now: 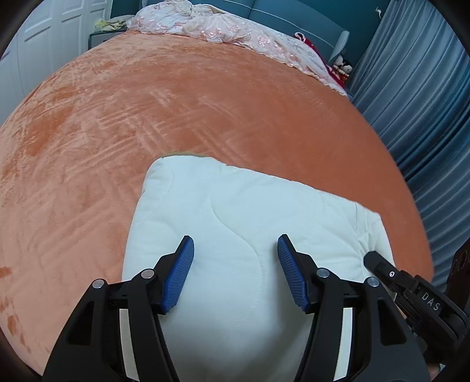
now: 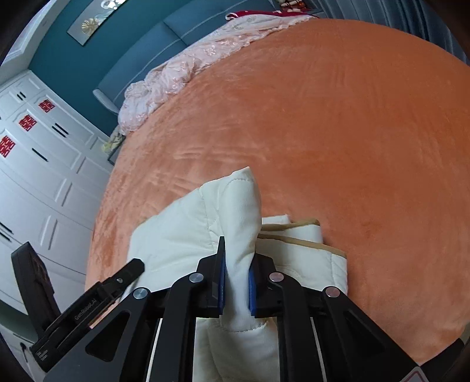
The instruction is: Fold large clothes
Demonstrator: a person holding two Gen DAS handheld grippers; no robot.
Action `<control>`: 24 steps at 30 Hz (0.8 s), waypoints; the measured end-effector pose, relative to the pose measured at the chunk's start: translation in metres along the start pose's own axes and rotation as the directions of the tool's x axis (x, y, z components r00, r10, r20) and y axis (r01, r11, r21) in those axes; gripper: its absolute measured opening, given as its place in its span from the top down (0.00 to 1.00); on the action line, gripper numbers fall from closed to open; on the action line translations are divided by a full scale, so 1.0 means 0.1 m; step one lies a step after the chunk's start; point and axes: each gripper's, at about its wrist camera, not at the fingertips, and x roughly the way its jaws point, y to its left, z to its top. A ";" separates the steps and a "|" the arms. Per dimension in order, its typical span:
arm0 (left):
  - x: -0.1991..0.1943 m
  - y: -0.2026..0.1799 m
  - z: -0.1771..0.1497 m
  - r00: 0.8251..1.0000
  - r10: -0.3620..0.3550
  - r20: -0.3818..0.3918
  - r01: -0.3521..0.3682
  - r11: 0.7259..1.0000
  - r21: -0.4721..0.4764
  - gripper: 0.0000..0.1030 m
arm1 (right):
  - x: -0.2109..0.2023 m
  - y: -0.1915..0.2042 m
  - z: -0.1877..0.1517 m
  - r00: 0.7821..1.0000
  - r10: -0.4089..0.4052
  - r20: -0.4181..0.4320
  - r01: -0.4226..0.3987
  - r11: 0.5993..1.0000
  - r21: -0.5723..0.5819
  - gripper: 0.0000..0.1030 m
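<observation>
Orange plush bedspread (image 1: pixel 205 111) covers the whole bed, wide and bare across its middle and toward the far edge, where a crumpled pink embroidered quilt (image 1: pixel 211 29) lies along the teal padded headboard (image 1: pixel 293 14). Grey-blue pleated curtains (image 1: pixel 426 117) hang close along one side edge of the bed; white panelled wardrobe doors (image 2: pixel 44 176) stand beyond the other.

Near the bed's near edge sits the folded cream-white quilted garment (image 1: pixel 235 211), a thick padded rectangle with curved stitching. Its far corners are rounded and lie flat on the bedspread, with open orange surface on three sides.

Left gripper (image 1: pixel 235 273) hangs over the garment's near part with its blue ribbed pads (image 1: pixel 179 276) spread apart — nothing is between them, only the white fabric below.

Right gripper (image 2: pixel 236 282) is pinching a raised ridge of the same garment (image 2: pixel 235 220), its pads pressed against the fold from both sides — the fabric stands up in a peak above them. Beside that peak, tan-trimmed layered edges (image 2: pixel 299 235) lie stacked flat on the bedspread.
</observation>
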 end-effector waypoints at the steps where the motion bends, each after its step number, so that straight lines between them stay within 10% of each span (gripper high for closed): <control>1: 0.06 0.00 -0.02 1.000 0.007 0.006 -0.007 1.000 0.005 0.45 | 0.07 -0.07 -0.02 1.000 -0.003 -0.009 0.003 1.000 0.007 0.90; 24: 0.63 -0.13 -0.29 0.972 0.199 0.125 -0.214 0.968 0.129 0.39 | 0.62 -0.31 -0.24 0.998 -0.002 0.058 0.006 0.997 -0.081 0.84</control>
